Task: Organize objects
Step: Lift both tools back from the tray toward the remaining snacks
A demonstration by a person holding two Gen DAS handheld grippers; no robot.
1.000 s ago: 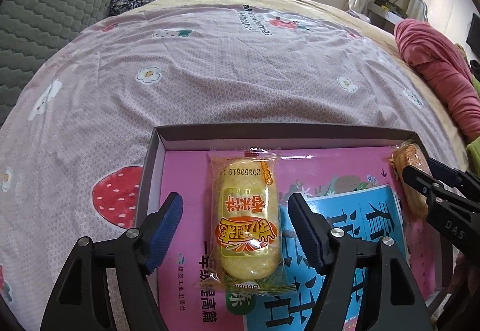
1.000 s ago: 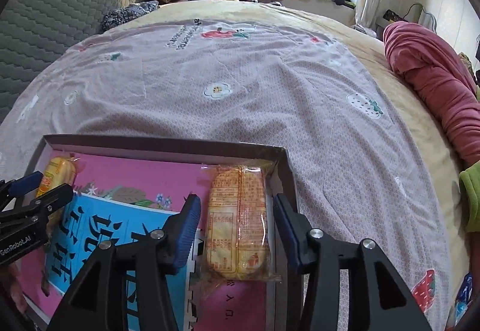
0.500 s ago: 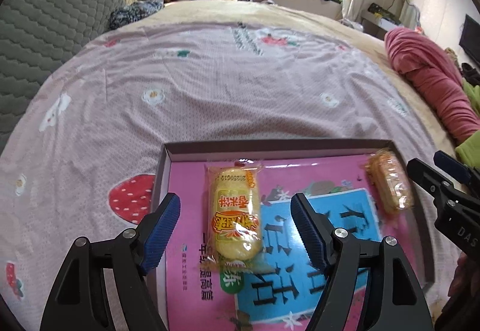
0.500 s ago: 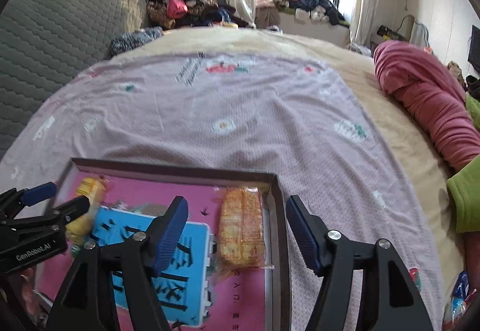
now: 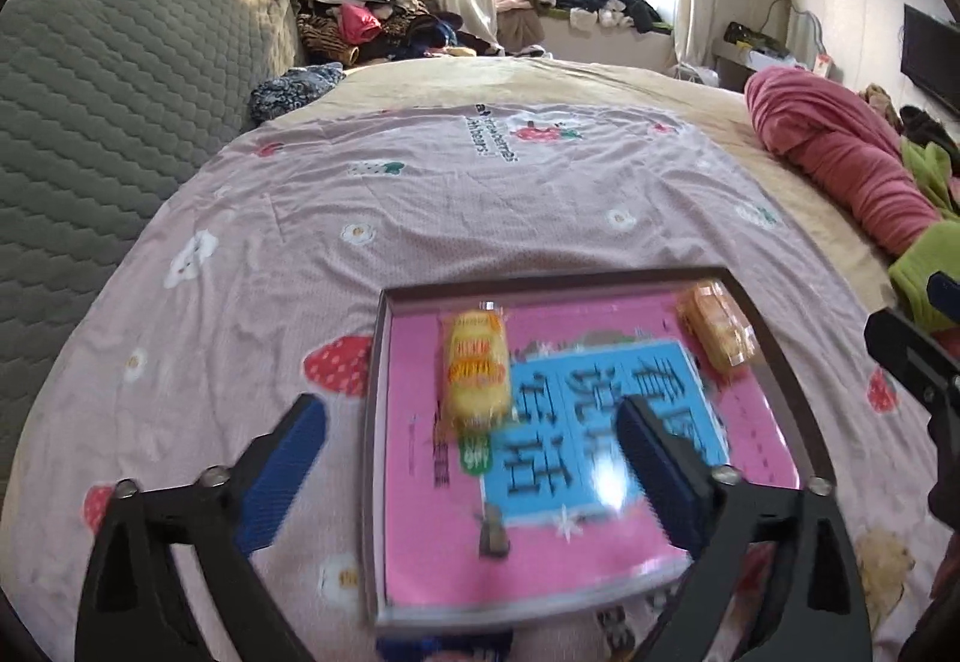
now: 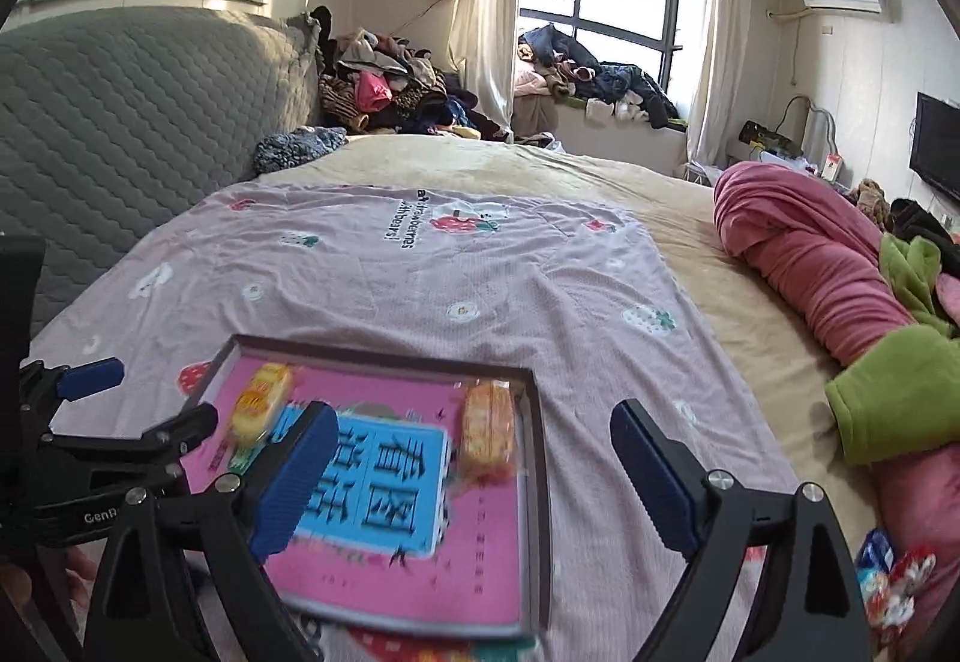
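Opening both my left gripper [image 5: 471, 443] and right gripper [image 6: 474, 458], jaws spreading, nothing between them. Yellow oval plastic-wrapped snack [image 5: 476, 371] and orange ridged wrapped cracker pack [image 6: 489, 431] are lying on the pink-and-blue book [image 6: 384, 488] inside the shallow grey box [image 5: 774, 356]. I'm judging both light, crinkly, crushable; pinching across the middle looks best.

The bedsheet [image 5: 480, 218] is soft matt cloth, lightly creased. The shallow box [image 5: 774, 356] looks like matt grey card. The pink book [image 5: 420, 512] in it has a glossy paper cover catching glare. Both snack packets, the yellow one [image 5: 477, 371] and the orange one [image 5: 717, 329], are shiny crinkled plastic film. The headboard [image 5: 108, 122] is quilted grey fabric.
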